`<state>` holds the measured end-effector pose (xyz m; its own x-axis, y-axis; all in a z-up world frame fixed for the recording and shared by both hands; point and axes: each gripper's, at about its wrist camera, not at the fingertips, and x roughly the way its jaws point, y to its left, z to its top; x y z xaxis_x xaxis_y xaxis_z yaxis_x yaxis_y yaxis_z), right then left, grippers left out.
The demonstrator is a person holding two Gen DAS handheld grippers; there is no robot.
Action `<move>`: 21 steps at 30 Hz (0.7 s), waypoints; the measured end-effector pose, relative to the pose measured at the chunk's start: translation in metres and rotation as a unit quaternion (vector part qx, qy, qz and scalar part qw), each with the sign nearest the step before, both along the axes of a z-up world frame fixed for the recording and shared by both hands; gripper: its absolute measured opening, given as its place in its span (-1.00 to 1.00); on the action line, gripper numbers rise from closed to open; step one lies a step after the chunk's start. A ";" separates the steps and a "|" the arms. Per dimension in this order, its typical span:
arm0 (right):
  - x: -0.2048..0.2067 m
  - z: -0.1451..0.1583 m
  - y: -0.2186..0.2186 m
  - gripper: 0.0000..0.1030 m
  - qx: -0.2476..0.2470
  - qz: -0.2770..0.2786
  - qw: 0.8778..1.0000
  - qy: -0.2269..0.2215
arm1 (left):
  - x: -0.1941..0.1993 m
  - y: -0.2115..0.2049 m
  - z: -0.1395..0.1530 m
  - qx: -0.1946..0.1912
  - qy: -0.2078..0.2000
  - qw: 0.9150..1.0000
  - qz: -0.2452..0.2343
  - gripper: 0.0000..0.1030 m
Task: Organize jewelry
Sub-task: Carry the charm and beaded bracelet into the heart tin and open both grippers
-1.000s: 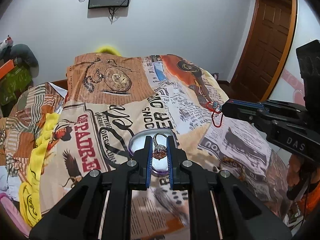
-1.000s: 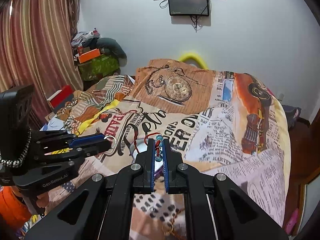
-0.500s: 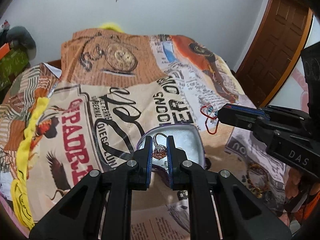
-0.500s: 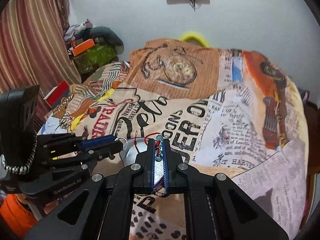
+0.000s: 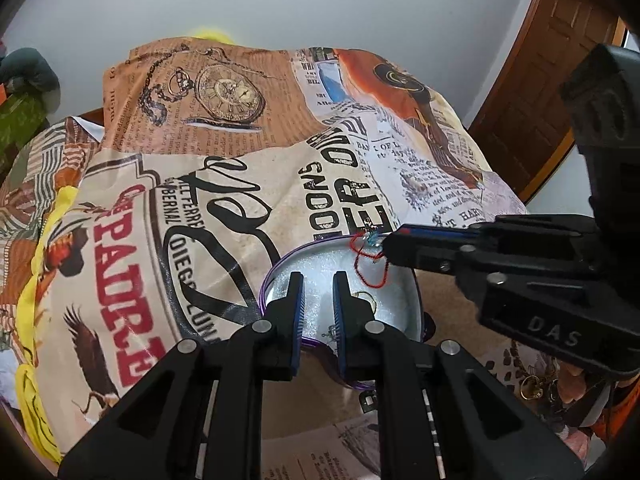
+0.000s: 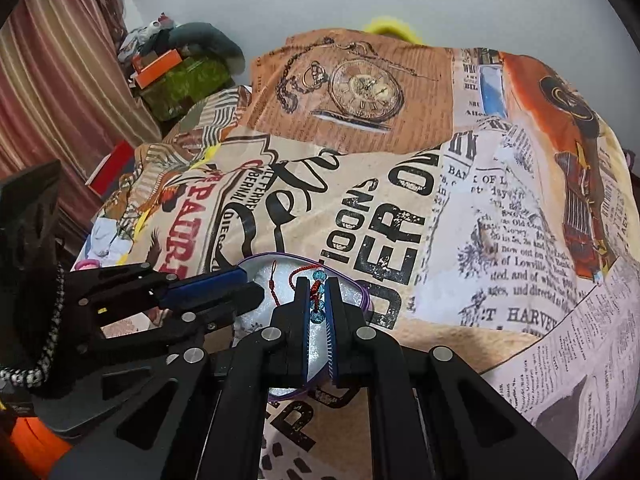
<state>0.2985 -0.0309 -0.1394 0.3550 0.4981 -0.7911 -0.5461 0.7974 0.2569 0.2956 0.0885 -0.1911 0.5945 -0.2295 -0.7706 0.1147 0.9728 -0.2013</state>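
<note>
The sorting is looking partly done. The right claw (image 6: 318, 304) is pinching a red cord bracelet (image 6: 316, 292) with teal beads, hanging it over the purple-rimmed oval tray (image 5: 280, 268) on the bed (image 5: 240, 200). It is not yet released. The left claw (image 5: 318, 304) is hovering over the same tray, its jaws standing narrowly apart with nothing showing between them. What looks like a gold ring (image 5: 366, 300) is lying in the tray just beside it. A few gold pieces (image 5: 532, 384) are waiting on the bed, so more trips are probably remaining.
</note>
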 end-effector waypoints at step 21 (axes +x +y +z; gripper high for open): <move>-0.007 -0.003 0.019 -0.68 -0.062 0.033 0.998 -0.007 | -0.020 0.014 0.016 0.037 -0.010 0.999 0.018 -0.33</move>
